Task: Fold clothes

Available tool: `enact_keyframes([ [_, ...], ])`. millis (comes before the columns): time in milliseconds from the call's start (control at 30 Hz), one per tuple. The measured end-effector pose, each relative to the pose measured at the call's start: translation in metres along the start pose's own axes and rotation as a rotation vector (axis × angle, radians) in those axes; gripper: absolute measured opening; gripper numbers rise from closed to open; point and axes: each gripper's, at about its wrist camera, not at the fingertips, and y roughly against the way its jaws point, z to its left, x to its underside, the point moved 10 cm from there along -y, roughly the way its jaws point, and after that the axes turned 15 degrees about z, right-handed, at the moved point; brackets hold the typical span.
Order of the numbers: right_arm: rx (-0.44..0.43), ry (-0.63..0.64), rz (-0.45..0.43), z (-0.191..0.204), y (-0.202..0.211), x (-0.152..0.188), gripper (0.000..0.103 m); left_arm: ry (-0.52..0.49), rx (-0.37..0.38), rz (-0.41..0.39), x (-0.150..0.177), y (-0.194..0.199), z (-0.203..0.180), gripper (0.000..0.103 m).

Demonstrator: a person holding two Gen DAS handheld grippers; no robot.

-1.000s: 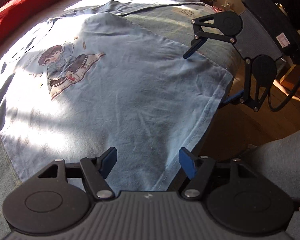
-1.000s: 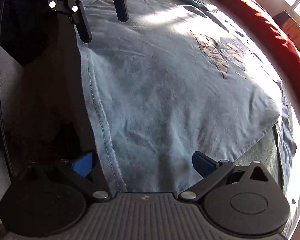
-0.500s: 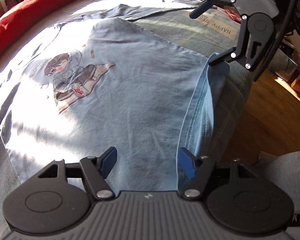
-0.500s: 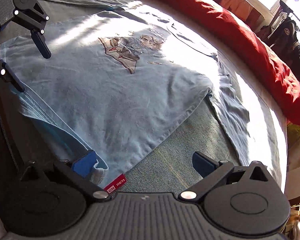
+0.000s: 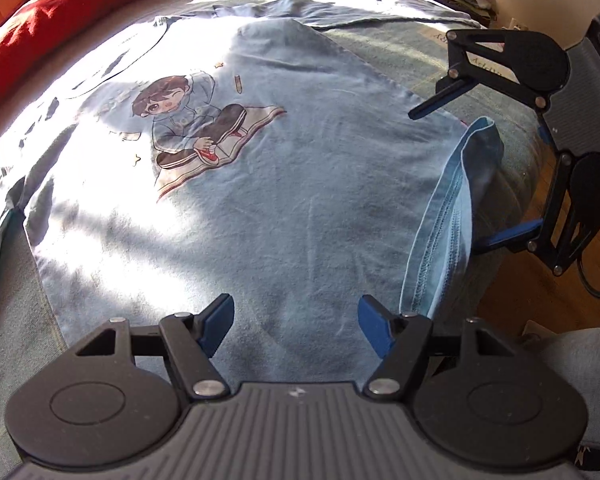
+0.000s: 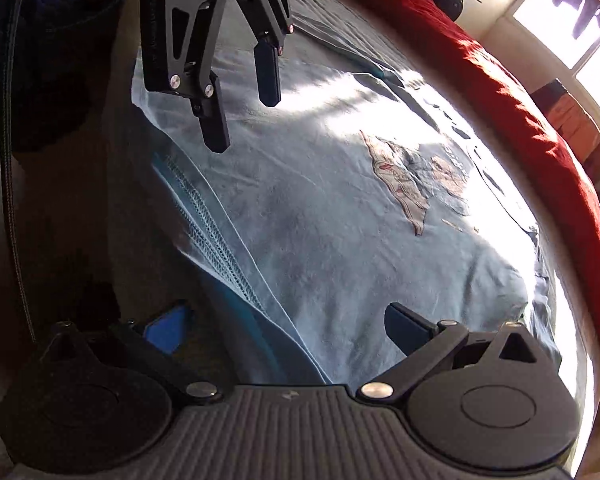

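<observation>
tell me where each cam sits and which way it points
Left wrist: on the left gripper, facing across the t-shirt toward the red pillow; a grey-clad leg shows at the lower right.
Right wrist: on the right gripper, looking along the turned-up hem.
Shared: the shirt, and each view shows the other gripper, open.

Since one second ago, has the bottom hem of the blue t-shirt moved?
Yes. The hem hung flat over the bed edge; now it is flipped up onto the bed, stitching showing, toward the cartoon print. Both jaws stand open.
</observation>
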Motion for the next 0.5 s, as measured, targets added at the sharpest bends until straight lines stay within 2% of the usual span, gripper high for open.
enact_keyframes([
  [133,-0.016,0.042,-0.061,0.008,-0.001,-0.029,0.103,-0.016,0.013,0.024,0.005,-0.006,-0.006,0.068],
  [267,-0.017,-0.015,-0.108,-0.008,0.011,-0.043,0.103,-0.05,0.051,0.044,0.012,-0.007,-0.019,0.068],
  [400,-0.071,-0.173,-0.063,-0.034,0.021,-0.029,0.103,-0.102,0.09,0.049,0.018,0.0,-0.032,0.068],
  [500,-0.106,-0.198,0.013,-0.035,0.022,-0.003,0.103,-0.141,0.119,0.052,0.023,0.006,-0.042,0.068],
])
